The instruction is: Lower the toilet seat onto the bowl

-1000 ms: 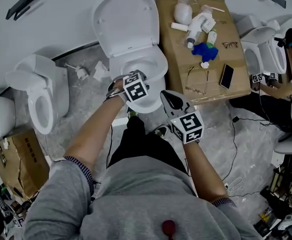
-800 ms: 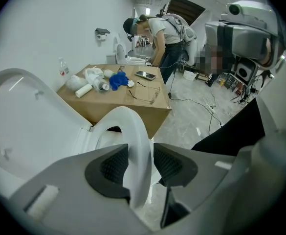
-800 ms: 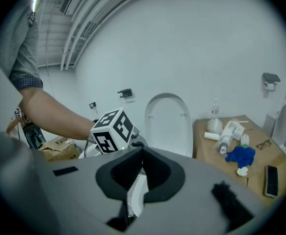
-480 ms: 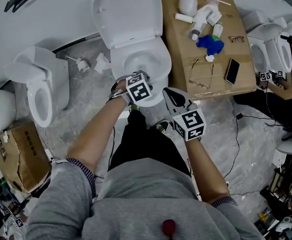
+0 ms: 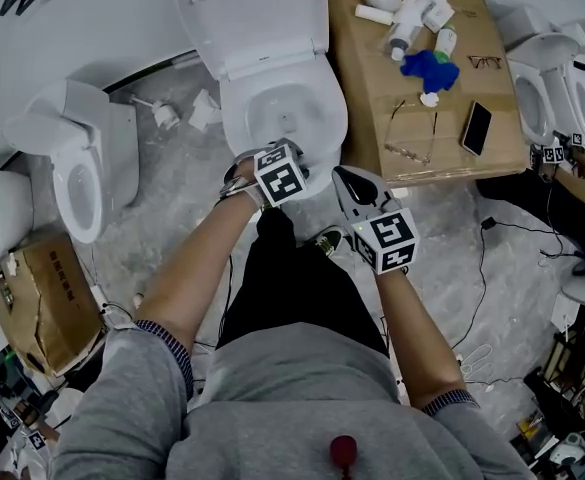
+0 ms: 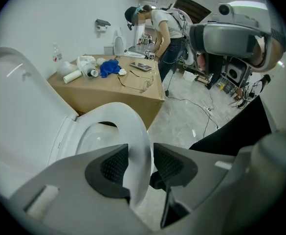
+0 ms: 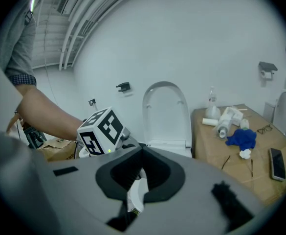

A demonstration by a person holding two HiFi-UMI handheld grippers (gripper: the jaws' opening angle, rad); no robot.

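- head view: the left hand-held gripper (image 5: 269, 156) sits at the front edge of the toilet seat (image 5: 330, 138), which lies low over the bowl (image 5: 282, 113). the lid (image 5: 257, 13) stands up behind. the right hand-held gripper (image 5: 352, 188) hangs just beside, short of the bowl.
- left gripper view: only here do we see the jaws clamped across the seat's front rim. we cannot tell whether the seat rests fully down. we judge the risk is a slip off the smooth, curved plastic, so the seat drops and bangs.
- right gripper view: its jaws are together with nothing in them. this view alone shows the lid's upright face and the left gripper's marker cube (image 7: 101, 129).
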